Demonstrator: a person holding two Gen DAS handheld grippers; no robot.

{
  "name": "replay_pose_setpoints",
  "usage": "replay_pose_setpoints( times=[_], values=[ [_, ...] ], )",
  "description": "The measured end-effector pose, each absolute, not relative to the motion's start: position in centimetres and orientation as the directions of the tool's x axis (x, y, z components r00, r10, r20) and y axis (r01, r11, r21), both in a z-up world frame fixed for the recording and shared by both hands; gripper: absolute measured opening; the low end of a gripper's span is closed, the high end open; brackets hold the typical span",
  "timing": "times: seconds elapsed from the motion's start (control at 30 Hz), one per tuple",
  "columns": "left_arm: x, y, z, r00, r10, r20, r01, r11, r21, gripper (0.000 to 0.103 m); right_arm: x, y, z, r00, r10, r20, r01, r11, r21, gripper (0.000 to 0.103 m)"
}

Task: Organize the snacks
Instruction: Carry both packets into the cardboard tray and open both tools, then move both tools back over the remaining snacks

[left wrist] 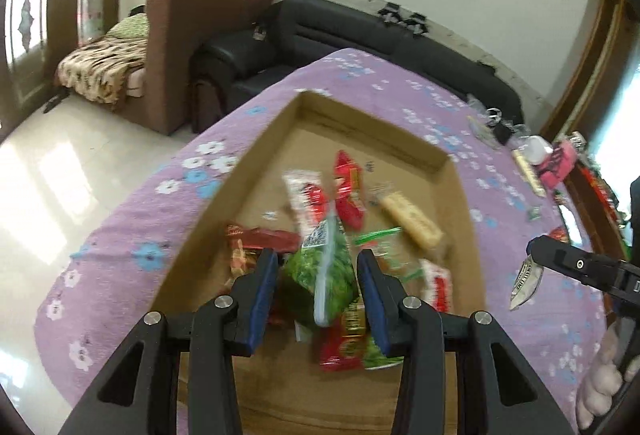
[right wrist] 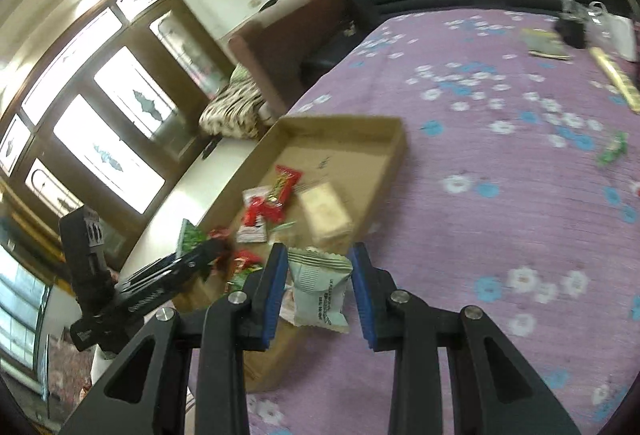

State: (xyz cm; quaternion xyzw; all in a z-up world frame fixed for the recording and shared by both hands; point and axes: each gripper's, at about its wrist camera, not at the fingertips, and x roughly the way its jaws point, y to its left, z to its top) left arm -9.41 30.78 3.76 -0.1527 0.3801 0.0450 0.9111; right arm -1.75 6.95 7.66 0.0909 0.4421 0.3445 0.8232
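A shallow cardboard tray (left wrist: 462, 219) sits on the purple flowered tablecloth and holds several snack packets. My left gripper (left wrist: 318, 265) hangs over the tray's near part with a green snack packet (left wrist: 324, 271) between its blue pads; the packet looks blurred and the jaws stand apart around it. My right gripper (right wrist: 318, 271) is shut on a pale green and white snack packet (right wrist: 320, 287) above the tray's near right edge (right wrist: 394, 171). The right gripper also shows in the left wrist view (left wrist: 532, 259) with the white packet (left wrist: 526, 285) hanging from it.
In the tray lie red packets (left wrist: 348, 191), a tan wafer pack (left wrist: 412, 221) and a white and red packet (left wrist: 306, 195). More snacks and clutter (left wrist: 536, 163) lie at the table's far right edge. A green candy (right wrist: 612, 151) lies on the cloth. Sofas stand behind the table.
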Motion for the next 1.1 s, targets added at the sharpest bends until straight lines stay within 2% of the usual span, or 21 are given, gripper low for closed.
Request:
replay_pose_setpoints(
  times=[0.13, 0.2, 0.3, 0.47, 0.53, 0.7, 1.1],
  values=[
    [-9.4, 31.2, 3.4, 0.708, -0.053, -0.704, -0.196, 0.943, -0.268, 0.045, -1.1, 10.1, 6.8, 0.344, 0.629, -0.697, -0.504, 0.750, 0.428, 0.032],
    [-9.6, 31.3, 3.6, 0.716, -0.065, -0.695, -0.187, 0.941, -0.281, 0.048, -0.5, 11.3, 6.3, 0.332, 0.619, -0.712, -0.506, 0.754, 0.419, 0.031],
    [-10.1, 31.5, 4.5, 0.742, -0.083, -0.665, -0.167, 0.938, -0.303, 0.054, 0.3, 13.1, 5.6, 0.331, 0.597, -0.731, -0.509, 0.765, 0.394, 0.031],
    [-11.2, 32.3, 6.0, 0.784, -0.082, -0.615, -0.159, 0.931, -0.328, 0.072, 1.4, 15.6, 4.8, 0.351, 0.561, -0.749, -0.507, 0.787, 0.352, 0.034],
    [-11.6, 32.7, 6.4, 0.795, -0.072, -0.602, -0.167, 0.928, -0.332, 0.074, 1.5, 16.0, 4.9, 0.373, 0.554, -0.744, -0.507, 0.793, 0.336, 0.037],
    [-11.9, 33.4, 6.5, 0.803, -0.075, -0.592, -0.182, 0.913, -0.364, 0.077, 0.9, 15.4, 6.1, 0.422, 0.551, -0.720, -0.510, 0.801, 0.314, 0.046],
    [-12.3, 30.4, 7.7, 0.801, -0.112, -0.587, -0.123, 0.930, -0.345, 0.078, -1.0, 9.1, 6.4, 0.488, 0.522, -0.699, -0.439, 0.839, 0.320, 0.048]
  ],
)
